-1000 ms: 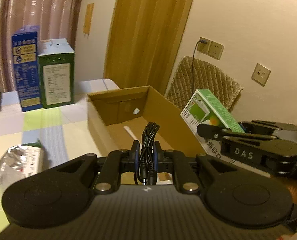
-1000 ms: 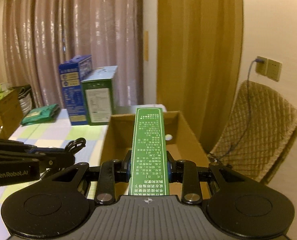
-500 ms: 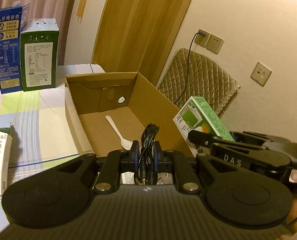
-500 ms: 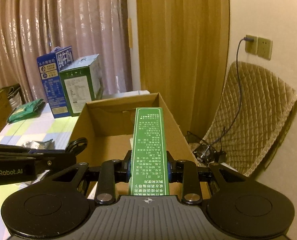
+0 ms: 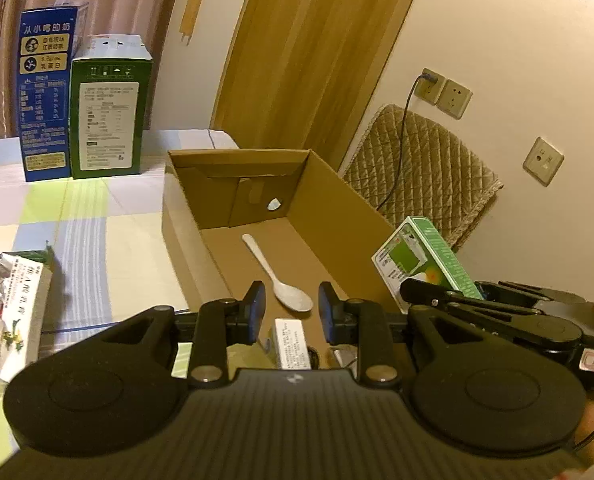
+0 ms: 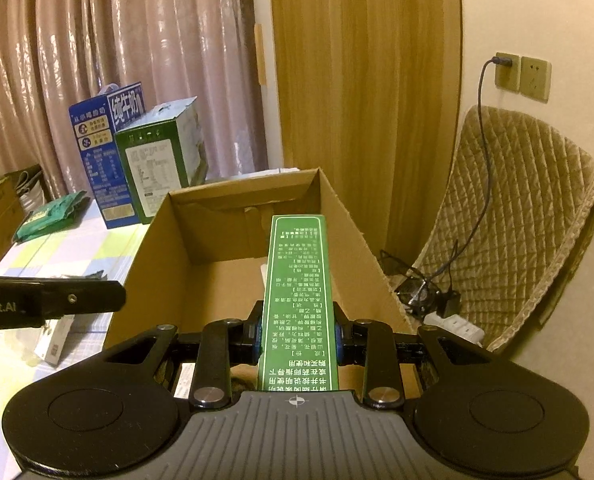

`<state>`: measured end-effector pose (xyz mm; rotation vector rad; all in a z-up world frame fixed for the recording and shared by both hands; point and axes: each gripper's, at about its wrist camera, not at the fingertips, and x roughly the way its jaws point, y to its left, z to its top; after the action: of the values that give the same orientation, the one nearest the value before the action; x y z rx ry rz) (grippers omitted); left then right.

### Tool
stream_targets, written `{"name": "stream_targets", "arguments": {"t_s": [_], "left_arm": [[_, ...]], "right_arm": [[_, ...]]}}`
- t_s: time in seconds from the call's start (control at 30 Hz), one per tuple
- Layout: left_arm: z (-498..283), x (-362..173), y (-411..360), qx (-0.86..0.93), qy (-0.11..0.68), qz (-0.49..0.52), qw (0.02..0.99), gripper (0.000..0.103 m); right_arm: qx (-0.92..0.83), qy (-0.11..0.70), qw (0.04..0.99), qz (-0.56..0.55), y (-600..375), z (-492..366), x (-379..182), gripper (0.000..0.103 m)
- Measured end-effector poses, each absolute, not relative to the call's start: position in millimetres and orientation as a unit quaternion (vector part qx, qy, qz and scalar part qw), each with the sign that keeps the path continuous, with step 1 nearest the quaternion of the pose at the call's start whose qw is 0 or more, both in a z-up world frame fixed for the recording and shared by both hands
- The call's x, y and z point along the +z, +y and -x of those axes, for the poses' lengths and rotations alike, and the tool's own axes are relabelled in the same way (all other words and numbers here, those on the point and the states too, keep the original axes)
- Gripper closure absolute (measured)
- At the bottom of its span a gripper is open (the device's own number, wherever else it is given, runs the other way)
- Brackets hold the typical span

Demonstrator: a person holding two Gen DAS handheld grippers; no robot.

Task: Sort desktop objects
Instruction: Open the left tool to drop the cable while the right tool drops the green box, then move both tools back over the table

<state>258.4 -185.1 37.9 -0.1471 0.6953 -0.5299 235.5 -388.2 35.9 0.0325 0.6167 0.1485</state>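
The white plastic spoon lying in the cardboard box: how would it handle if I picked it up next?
The white plastic spoon looks thin and probably very light. It lies flat on the floor of the brown cardboard box, so pads may struggle to get under it. Its smooth, narrow handle could slip or swivel in a pinch; gripping near the bowl seems safer.

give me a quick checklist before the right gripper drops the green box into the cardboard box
1. Right gripper grips green box: ok.
2. Green box over cardboard box opening: ok.
3. Left gripper fingers empty, jaws opening: ok.
4. Landing spot free: cannot tell; white spoon and small white box lie on the floor inside.
5. Left gripper clear of the drop path: cannot tell.
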Motion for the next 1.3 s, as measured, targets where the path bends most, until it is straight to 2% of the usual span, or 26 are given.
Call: {"name": "stream_targets", "arguments": {"t_s": [0.33, 0.4, 0.6, 0.83, 0.9, 0.97, 1.03, 1.1, 1.17, 1.3], "left_arm": [[-256.2, 38.7, -170.0, -0.241, 0.336, 0.063, 0.908, 0.076], [-256.1, 39.0, -166.3, -0.239, 0.336, 0.062, 0.909, 0.075], [-252.7, 40.2, -150.7, -0.229, 0.330, 0.048, 0.915, 0.071], [-245.7, 39.5, -120.0, -0.204, 0.328, 0.031, 0.922, 0.062], [-243.7, 39.8, -108.9, -0.195, 0.327, 0.026, 0.924, 0.058], [-241.0, 40.7, -96.8, -0.183, 0.325, 0.023, 0.928, 0.045], [-238.8, 42.3, -84.1, -0.170, 0.322, 0.022, 0.931, 0.036], [-236.4, 43.8, -70.9, -0.156, 0.321, 0.018, 0.934, 0.034], [-233.0, 44.8, -55.6, -0.141, 0.320, 0.013, 0.937, 0.022], [-227.7, 46.0, -22.0, -0.117, 0.324, 0.011, 0.939, 0.017]], "right_arm": [[0.090, 0.285, 0.954, -0.032, -378.5, -242.2, 37.6, 0.075], [0.082, 0.283, 0.955, -0.040, -378.4, -244.7, 39.5, 0.060], [0.078, 0.286, 0.954, -0.048, -381.7, -241.9, 41.3, 0.057], [0.080, 0.293, 0.952, -0.043, -378.2, -230.9, 41.7, 0.050], [0.084, 0.292, 0.952, -0.042, -373.6, -228.5, 43.8, 0.046], [0.089, 0.289, 0.952, -0.038, -367.2, -225.9, 46.7, 0.043], [0.095, 0.286, 0.953, -0.036, -359.3, -223.2, 49.6, 0.039], [0.103, 0.282, 0.953, -0.034, -350.2, -220.6, 53.4, 0.034], [0.112, 0.278, 0.953, -0.031, -340.9, -218.9, 58.1, 0.029], [0.134, 0.270, 0.953, -0.021, -318.2, -214.3, 67.5, 0.015]]}}
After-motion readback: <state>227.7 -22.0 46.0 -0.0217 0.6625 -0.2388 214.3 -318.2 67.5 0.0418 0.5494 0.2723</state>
